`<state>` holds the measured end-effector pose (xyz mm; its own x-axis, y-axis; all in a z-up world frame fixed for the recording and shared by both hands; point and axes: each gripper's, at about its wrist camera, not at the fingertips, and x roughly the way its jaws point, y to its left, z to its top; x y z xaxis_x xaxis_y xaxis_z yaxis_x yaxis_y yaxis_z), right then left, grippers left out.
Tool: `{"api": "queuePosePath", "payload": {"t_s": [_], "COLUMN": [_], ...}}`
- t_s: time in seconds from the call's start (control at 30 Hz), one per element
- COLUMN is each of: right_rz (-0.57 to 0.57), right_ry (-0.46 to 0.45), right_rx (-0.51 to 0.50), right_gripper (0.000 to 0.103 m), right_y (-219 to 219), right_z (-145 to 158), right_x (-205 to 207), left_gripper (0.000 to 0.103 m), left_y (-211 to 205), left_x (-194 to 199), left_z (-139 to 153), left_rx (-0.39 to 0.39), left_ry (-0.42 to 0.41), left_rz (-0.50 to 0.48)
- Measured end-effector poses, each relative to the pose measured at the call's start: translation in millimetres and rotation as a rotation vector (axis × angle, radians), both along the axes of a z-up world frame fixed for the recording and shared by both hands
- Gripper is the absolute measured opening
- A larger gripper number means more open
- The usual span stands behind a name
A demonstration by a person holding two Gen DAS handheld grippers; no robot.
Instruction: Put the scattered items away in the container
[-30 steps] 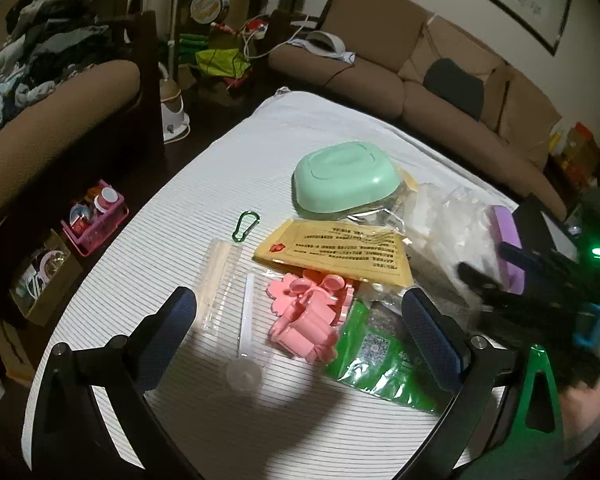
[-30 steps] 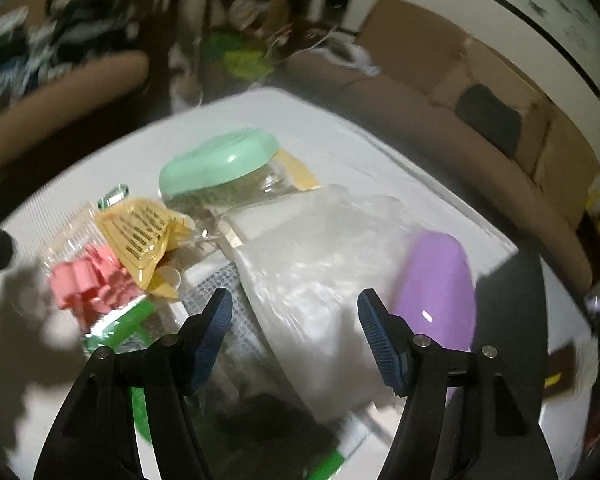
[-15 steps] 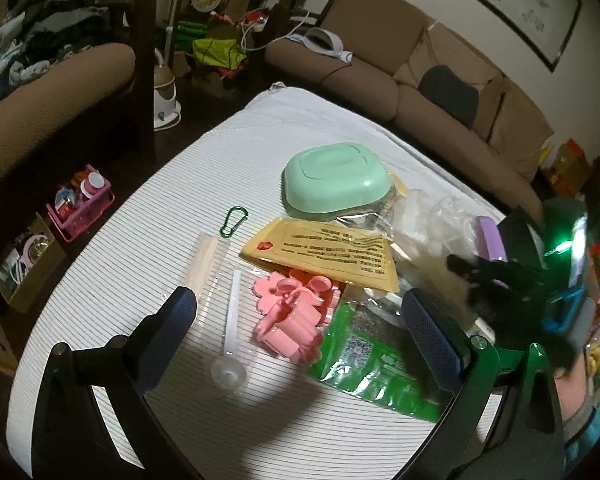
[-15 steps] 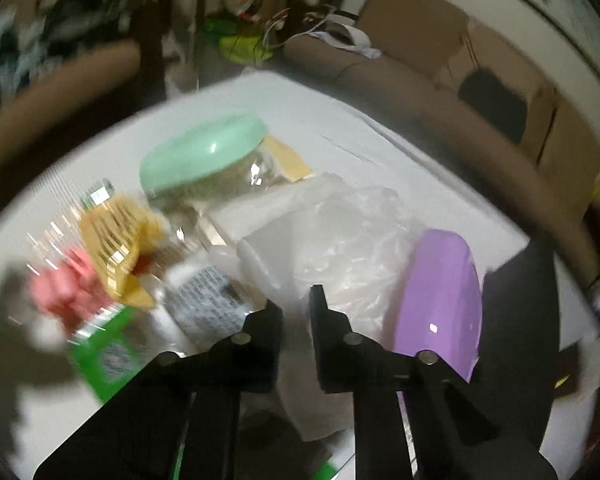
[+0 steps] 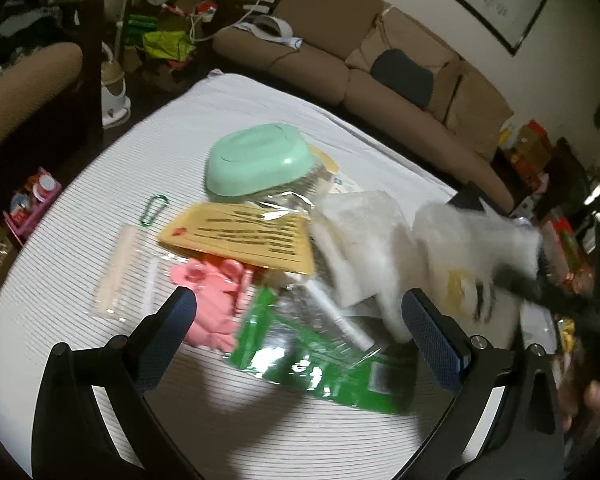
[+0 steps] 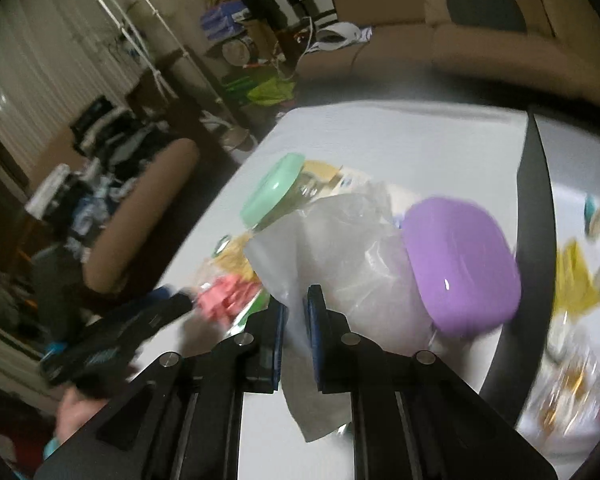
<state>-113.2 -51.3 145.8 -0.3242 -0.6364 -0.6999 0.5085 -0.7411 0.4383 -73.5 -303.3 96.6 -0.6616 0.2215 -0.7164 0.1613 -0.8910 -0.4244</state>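
Observation:
My right gripper is shut on a clear plastic bag and holds it lifted above the striped table; the bag also shows blurred in the left wrist view. My left gripper is open and empty, low over a green packet and a pink moulded piece. A yellow printed packet, a mint green lid and a purple container lie on the table.
A green carabiner, a packet of sticks and a plastic spoon lie at the table's left. A dark curved strip and blurred wrapped items lie to the right. A brown sofa stands behind.
My right gripper closed on the clear plastic bag and lifted it towards the right. My left gripper moved closer over the green packet and stayed open.

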Motion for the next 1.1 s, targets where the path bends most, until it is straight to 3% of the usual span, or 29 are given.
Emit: {"api": "queuePosePath", "payload": {"t_s": [0.13, 0.33, 0.6, 0.7, 0.87, 1.0, 1.1], "right_rz": [0.002, -0.065, -0.385, -0.532, -0.67, -0.688, -0.677], "right_ry": [-0.041, -0.098, -0.153, -0.201, -0.34, -0.451, -0.439], "right_rx": [-0.016, -0.103, -0.222, -0.267, -0.206, -0.165, -0.08], "right_gripper": [0.011, 0.011, 0.011, 0.01, 0.01, 0.015, 0.023], "right_y": [24, 77, 212, 270, 329, 339, 336], "right_z": [-3, -5, -11, -25, -84, -123, -123], "right_x": [31, 78, 126, 150, 195, 218, 221], "left_gripper": [0.103, 0.103, 0.103, 0.103, 0.103, 0.103, 0.103], "left_y": [6, 28, 86, 120, 182, 243, 285], "left_x": [-6, -8, -3, 3, 23, 57, 77], "left_z": [-8, -8, 6, 12, 16, 12, -5], "left_rx": [0.063, 0.042, 0.039, 0.034, 0.014, -0.038, -0.099], "left_ry": [-0.023, -0.038, -0.008, -0.004, -0.034, -0.049, -0.096], "left_rz": [-0.012, -0.06, -0.24, -0.337, -0.56, -0.777, -0.883]}}
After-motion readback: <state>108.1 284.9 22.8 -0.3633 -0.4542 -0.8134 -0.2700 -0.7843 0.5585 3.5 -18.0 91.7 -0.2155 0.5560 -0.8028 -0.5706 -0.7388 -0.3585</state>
